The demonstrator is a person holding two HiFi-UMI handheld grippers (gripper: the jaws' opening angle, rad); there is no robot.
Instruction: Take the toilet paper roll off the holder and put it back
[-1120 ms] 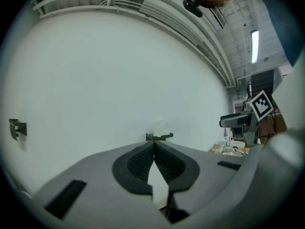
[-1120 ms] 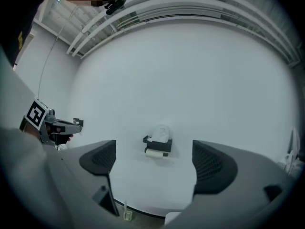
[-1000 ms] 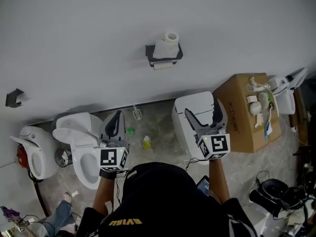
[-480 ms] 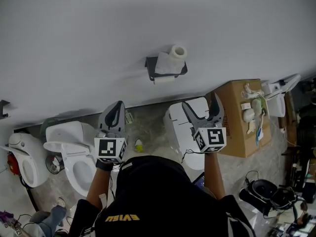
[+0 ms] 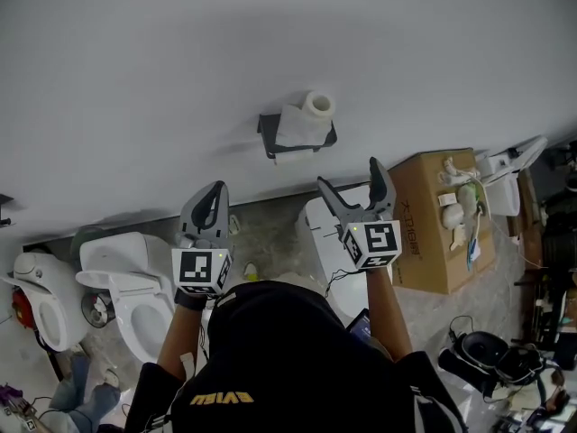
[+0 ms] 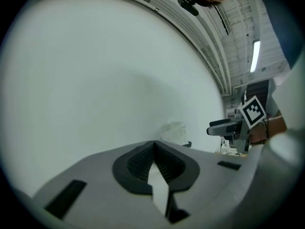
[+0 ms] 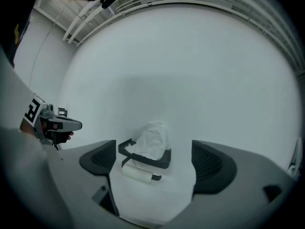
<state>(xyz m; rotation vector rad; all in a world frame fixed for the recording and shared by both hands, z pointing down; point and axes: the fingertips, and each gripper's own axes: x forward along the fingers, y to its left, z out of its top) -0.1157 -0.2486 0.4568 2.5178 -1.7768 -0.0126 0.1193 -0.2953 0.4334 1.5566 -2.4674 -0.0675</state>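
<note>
In the head view, a black holder (image 5: 270, 126) is fixed on the white wall. A toilet paper roll (image 5: 317, 106) stands on end in the holder's tray, with loose paper hanging down. A second roll (image 5: 293, 157) sits just under the tray. Both grippers are held up below the holder, well apart from it. The left gripper (image 5: 215, 193) has its jaws pressed together. The right gripper (image 5: 350, 177) has its jaws spread wide. On the floor to the right is a brown cardboard box (image 5: 424, 242) with small white things (image 5: 460, 197) lying on top. A white toilet (image 5: 135, 296) with its lid up stands at the left.

In the left gripper view, the left gripper (image 6: 153, 149) is closed and holds nothing. The right gripper (image 6: 228, 128) shows at the side.

In the right gripper view, the right gripper (image 7: 156, 161) is wide and holds nothing. Far off, the holder (image 7: 157, 162) shows between the jaws, with the toilet paper roll (image 7: 152, 140) in its tray and the second roll (image 7: 139, 173) on the bar below.
</note>
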